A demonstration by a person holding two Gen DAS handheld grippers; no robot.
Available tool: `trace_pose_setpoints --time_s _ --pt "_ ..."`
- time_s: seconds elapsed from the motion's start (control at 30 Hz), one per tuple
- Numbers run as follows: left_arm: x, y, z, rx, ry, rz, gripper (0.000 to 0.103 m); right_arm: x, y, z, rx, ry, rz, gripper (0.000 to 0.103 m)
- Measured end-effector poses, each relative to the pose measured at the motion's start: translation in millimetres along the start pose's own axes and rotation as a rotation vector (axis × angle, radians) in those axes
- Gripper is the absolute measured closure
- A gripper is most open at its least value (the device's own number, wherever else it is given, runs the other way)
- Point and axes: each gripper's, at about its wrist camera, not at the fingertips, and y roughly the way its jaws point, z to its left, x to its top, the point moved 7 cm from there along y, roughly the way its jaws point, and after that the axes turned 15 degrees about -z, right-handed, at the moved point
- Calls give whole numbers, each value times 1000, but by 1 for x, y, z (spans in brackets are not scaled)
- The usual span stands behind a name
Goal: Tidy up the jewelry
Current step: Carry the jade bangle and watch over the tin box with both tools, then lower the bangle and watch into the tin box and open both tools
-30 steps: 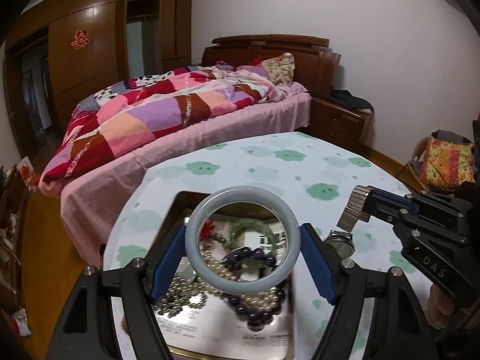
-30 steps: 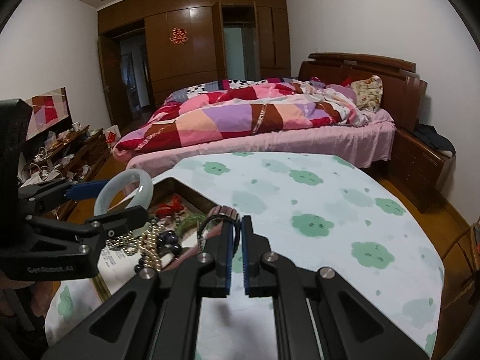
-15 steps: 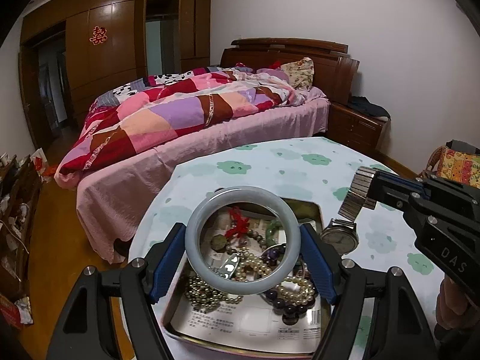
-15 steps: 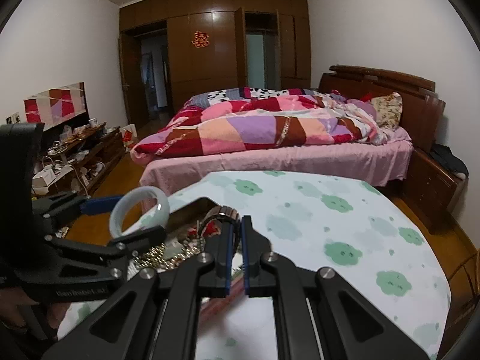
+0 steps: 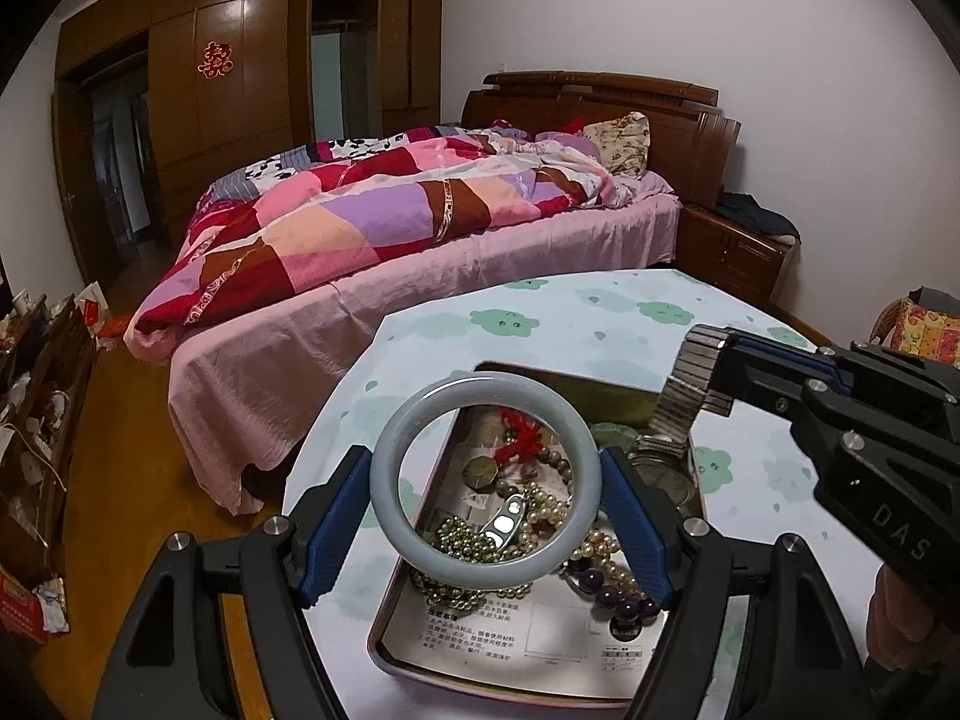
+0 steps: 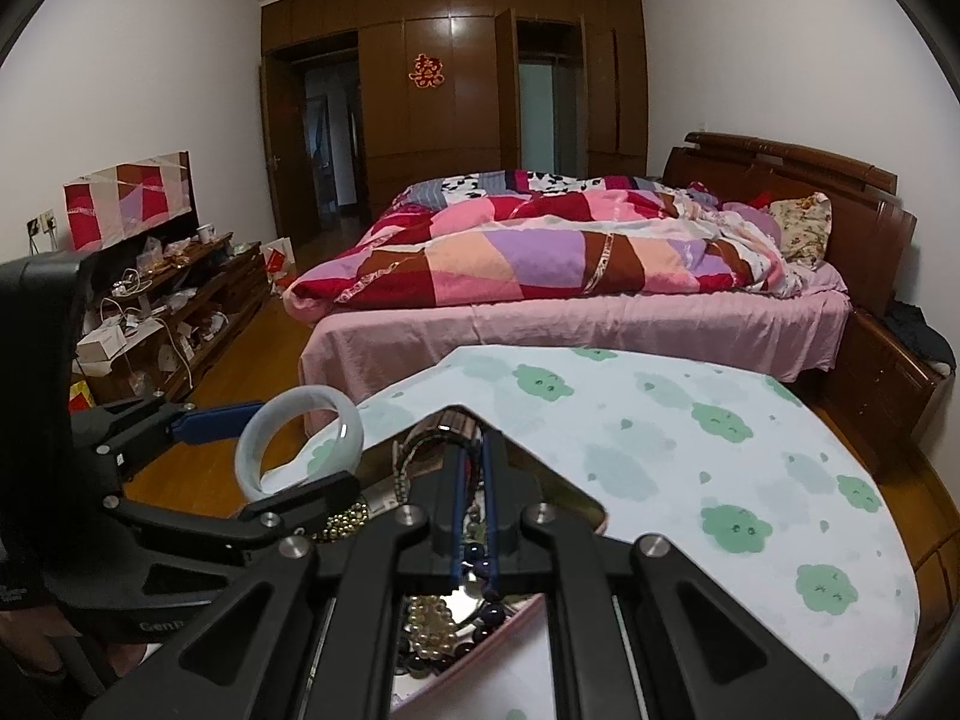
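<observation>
Pale jade bangle [image 5: 485, 476] sits clamped in the left tool [image 5: 485, 516], while the right tool [image 5: 717, 369] pinches a watch [image 5: 672, 420] by its band.

A shallow rectangular metal tin [image 5: 528, 669] sits on the round table with the cloud-print cloth [image 5: 606, 324], holding a heap of pearl and bead strands [image 5: 540, 516]. Above the tin's left part, a pale jade bangle [image 5: 486, 474] stands between the left gripper's [image 5: 486, 513] fingers. To its right, a steel link-band wristwatch [image 5: 681, 414] hangs from the right gripper [image 6: 472, 468], over the tin's far right corner; the quilt-covered bed [image 5: 420, 228] lies behind the table.
</observation>
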Motion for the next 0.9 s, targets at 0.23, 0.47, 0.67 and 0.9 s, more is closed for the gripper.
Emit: trace_pose_setpoints --time_s 0.23,0.47,0.67,0.9 --pt "-6 4 2 10 16 18 27 -7 7 6 11 4 19 96" --pt "-14 7 1 10 22 39 27 -15 10 9 15 12 38 96" --pt "-21 8 1 9 30 56 27 -20 14 8 11 17 57 95" --pt "-32 13 -3 1 38 87 27 -31 19 4 -1 28 87 96"
